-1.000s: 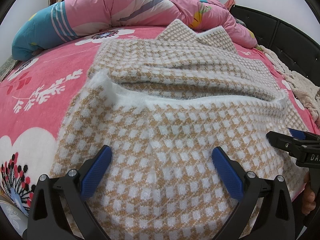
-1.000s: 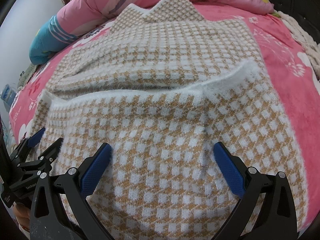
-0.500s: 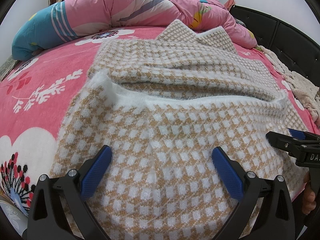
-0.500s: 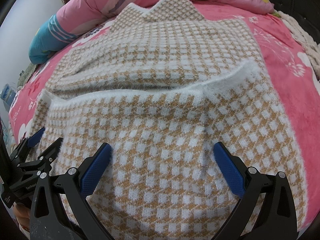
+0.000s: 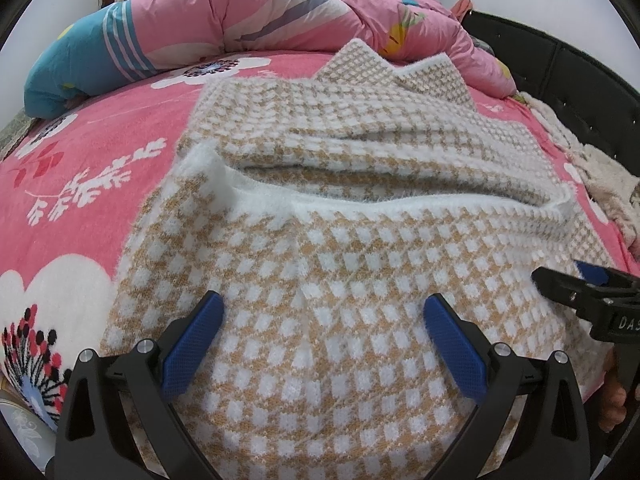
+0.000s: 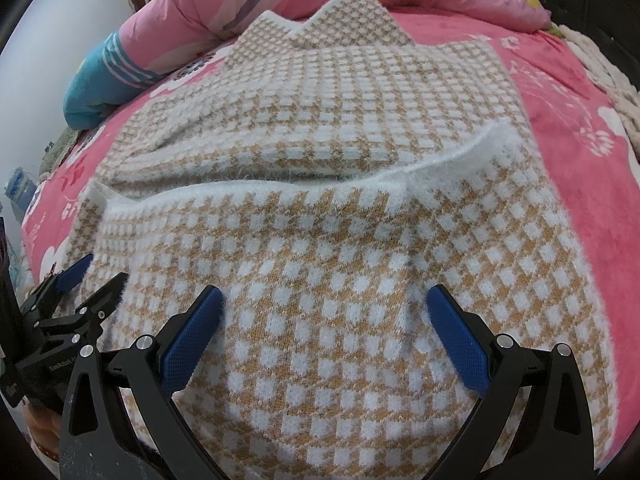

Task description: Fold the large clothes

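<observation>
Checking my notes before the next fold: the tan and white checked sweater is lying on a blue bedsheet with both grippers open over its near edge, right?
Not quite: the bedsheet is pink with white flowers, as the left wrist view shows. The rest holds: the checked sweater lies on it, with the left gripper and right gripper open over its near edge.

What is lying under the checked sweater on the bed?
The sweater lies on the pink flowered bedspread, which shows on both sides of it. Its near part is folded over its own far part. Whatever is directly beneath the knit is covered and cannot be seen.
</observation>
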Demonstrator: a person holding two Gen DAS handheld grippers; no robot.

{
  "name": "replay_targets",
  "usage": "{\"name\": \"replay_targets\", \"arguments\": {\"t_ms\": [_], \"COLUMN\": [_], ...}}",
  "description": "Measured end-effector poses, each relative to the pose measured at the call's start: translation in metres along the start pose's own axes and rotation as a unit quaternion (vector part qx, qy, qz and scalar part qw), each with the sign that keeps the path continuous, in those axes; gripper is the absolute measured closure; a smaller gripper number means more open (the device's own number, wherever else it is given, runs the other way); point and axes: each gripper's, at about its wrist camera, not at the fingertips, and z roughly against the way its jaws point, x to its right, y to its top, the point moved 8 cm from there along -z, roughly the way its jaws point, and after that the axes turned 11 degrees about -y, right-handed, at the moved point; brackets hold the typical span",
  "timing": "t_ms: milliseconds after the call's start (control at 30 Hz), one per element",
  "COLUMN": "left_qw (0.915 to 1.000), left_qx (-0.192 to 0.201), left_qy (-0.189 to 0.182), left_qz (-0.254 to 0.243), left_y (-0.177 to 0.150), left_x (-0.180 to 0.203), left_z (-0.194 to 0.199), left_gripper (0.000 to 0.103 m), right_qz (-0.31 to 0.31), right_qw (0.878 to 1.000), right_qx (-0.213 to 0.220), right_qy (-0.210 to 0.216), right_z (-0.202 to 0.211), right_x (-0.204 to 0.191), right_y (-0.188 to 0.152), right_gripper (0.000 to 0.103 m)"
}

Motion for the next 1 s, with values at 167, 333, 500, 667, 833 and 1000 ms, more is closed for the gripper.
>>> {"name": "replay_targets", "arguments": {"t_ms": [167,333,500,667,833,1000], "left_qw": [0.9989,0.9958,0.9951,0.9964,0.9964,0.9967], "left_qx": [0.026,0.081,0.082,0.062,0.036,-0.024], "left_qy": [-0.032,-0.041,-0.055,-0.057,-0.074,-0.069], "left_qz": [0.020,-0.010,-0.010,0.003,0.019,0.037], "left_y": [0.017,0.067,0.142,0.224,0.290,0.326], "left_x": [0.007,0.021,0.025,0.018,0.016,0.025], "left_z": [0.024,0.058,0.047,-0.005,-0.072,-0.160], "left_gripper": [0.004,0.004,0.004,0.004,0.004,0.005], "right_qz": [-0.003,0.007,0.028,0.017,-0.024,-0.051], "right_qw": [0.999,0.997,0.993,0.988,0.990,0.990], "right_qx": [-0.015,0.013,0.055,0.081,0.051,-0.006], "right_qy": [0.033,0.070,0.104,0.130,0.131,0.134], "right_z": [0.012,0.043,0.070,0.066,0.009,-0.056], "right_x": [0.008,0.017,0.026,0.040,0.052,0.049], "right_y": [0.005,0.025,0.076,0.160,0.242,0.285], "right_gripper": [0.007,0.007,0.007,0.007,0.007,0.007]}}
